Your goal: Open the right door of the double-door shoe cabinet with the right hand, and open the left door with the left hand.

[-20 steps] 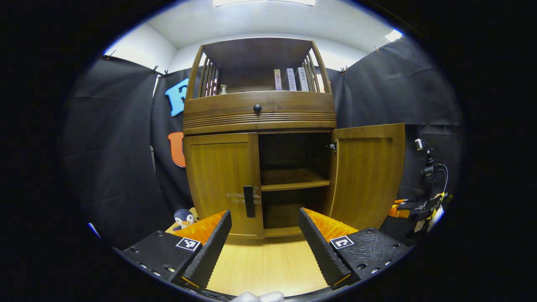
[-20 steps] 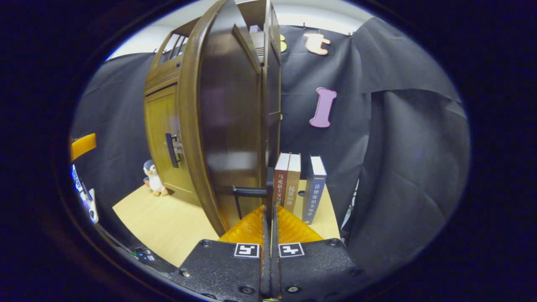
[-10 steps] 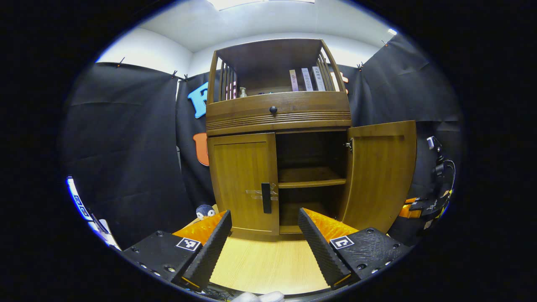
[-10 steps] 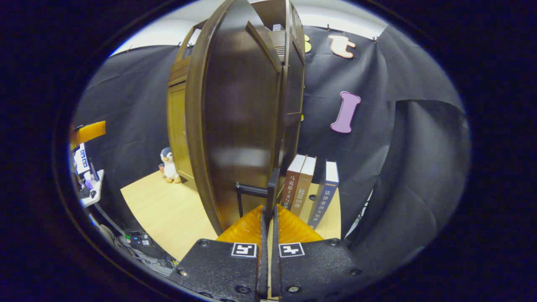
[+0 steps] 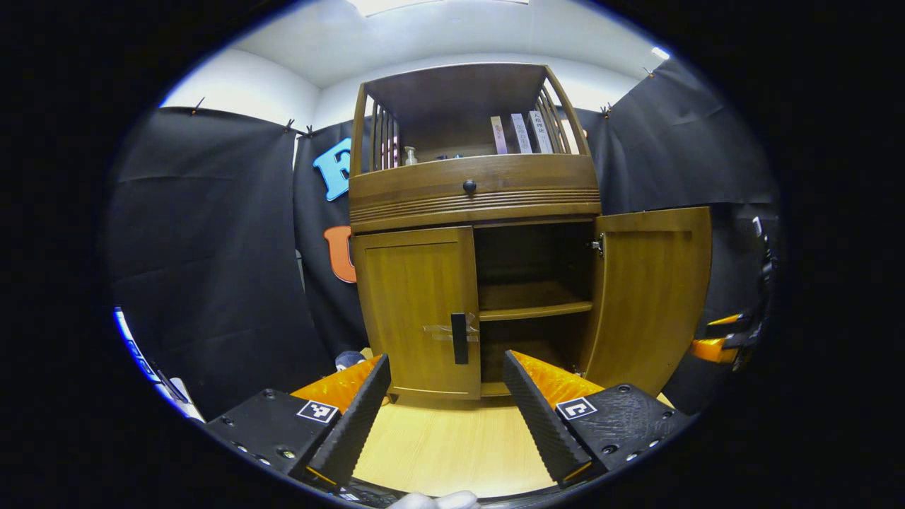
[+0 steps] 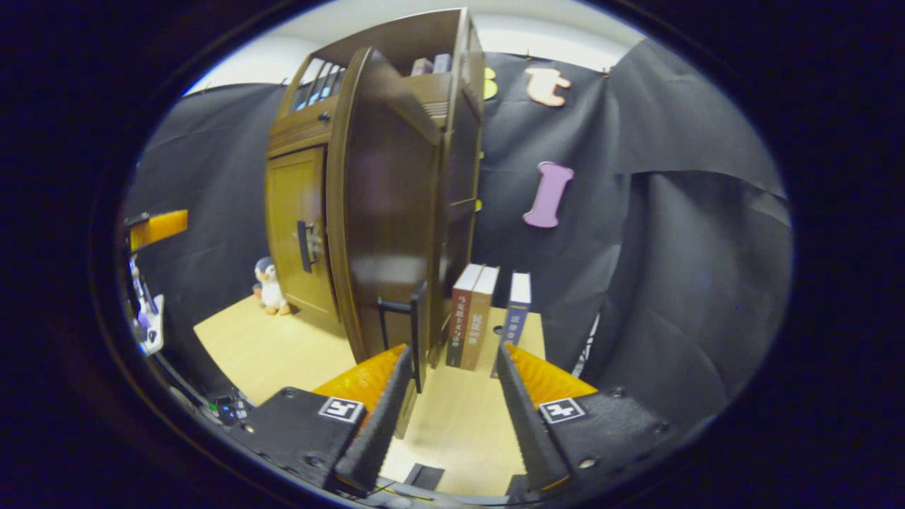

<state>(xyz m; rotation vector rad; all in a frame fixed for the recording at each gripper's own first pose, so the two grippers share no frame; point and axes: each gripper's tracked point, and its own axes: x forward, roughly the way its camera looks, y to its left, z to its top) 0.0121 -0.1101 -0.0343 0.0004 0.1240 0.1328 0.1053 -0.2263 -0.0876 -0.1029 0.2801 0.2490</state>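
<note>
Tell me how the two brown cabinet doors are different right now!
The left brown wooden door is shut flat against the cabinet; the right brown wooden door is swung wide open, baring the shelves. The left door shows its dark bar handle in front; the right door's handle sits on its far face. Both are tall panelled wood.

A shoe cabinet (image 5: 474, 191) stands on a table (image 5: 452, 452) against the booth's back wall. Its left door (image 5: 417, 311) sits closed, with a handle (image 5: 459, 338) at its inner edge; its right door (image 5: 654, 297) stands swung out to the right, exposing a shelf (image 5: 534, 309) inside. Above the doors sits a drawer with a knob (image 5: 469, 186), and above that an open top shelf holding books (image 5: 522, 134) at its right and a bottle (image 5: 409, 155) at its left. A toy penguin (image 6: 269, 286) stands on the table left of the cabinet. Three books (image 6: 488, 318) stand upright on the table to the cabinet's right, behind the open door's handle (image 6: 417, 325).
</note>
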